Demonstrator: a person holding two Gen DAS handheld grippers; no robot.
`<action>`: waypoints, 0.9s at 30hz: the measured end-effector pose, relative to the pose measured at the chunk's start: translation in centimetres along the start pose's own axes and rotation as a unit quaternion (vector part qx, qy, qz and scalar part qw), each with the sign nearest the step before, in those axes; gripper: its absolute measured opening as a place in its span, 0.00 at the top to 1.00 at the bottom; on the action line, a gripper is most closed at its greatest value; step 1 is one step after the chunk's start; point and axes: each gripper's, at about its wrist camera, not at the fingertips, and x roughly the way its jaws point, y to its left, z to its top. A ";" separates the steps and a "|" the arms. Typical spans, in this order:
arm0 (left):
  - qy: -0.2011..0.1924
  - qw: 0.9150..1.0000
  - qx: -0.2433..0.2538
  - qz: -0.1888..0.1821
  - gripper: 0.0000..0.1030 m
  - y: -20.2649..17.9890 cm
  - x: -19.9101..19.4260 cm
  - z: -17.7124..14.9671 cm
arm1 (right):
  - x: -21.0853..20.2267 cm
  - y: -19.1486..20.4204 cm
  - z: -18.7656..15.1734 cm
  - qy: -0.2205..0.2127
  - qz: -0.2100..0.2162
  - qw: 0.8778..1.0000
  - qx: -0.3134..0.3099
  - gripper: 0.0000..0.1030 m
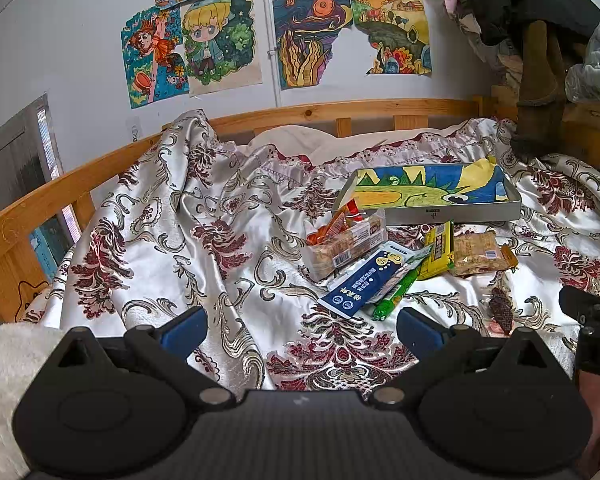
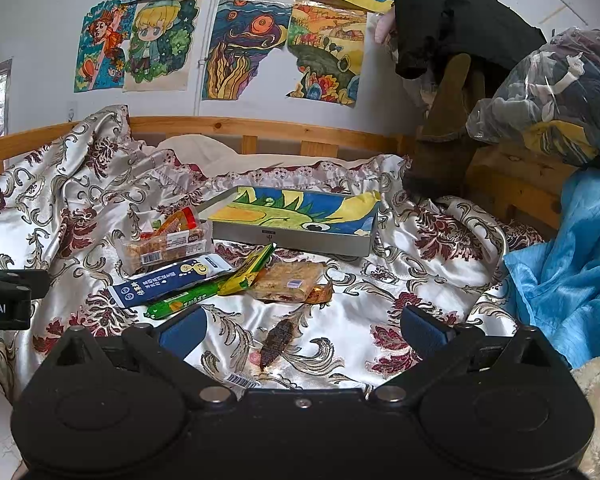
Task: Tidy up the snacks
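While the quilt (image 2: 440, 276) is serving as the work surface, the tray (image 2: 300, 238) is lying at the back, seemingly waiting as the place for snacks; inside I see only a drawing. The snacks (image 2: 204, 268) are lying in a loose pile just in front of it. Both the left gripper (image 1: 302, 330) and the right gripper (image 2: 303, 330) are hovering wide open, holding nothing. A small dark packet (image 2: 278, 342) is hard to identify.
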 end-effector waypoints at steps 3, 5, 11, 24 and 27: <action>0.000 1.000 0.000 0.000 0.00 -0.2 0.0 -0.1 | 0.0 0.0 0.0 0.000 0.000 1.000 0.000 0.01; 0.000 1.000 0.000 0.001 0.00 -0.2 0.0 -0.1 | 0.0 -0.1 0.1 0.000 0.000 1.000 0.000 0.00; 0.001 1.000 0.000 0.001 0.00 -0.2 0.0 -0.1 | 0.0 -0.3 0.3 0.003 0.002 1.000 0.000 0.01; 0.007 1.000 0.003 0.005 0.00 -0.5 0.4 -0.5 | 0.3 0.2 -0.3 0.013 0.015 1.000 0.001 0.01; 0.012 1.000 0.004 0.003 0.00 -0.5 0.5 -0.5 | 0.2 0.2 -0.3 0.015 0.019 1.000 0.005 0.01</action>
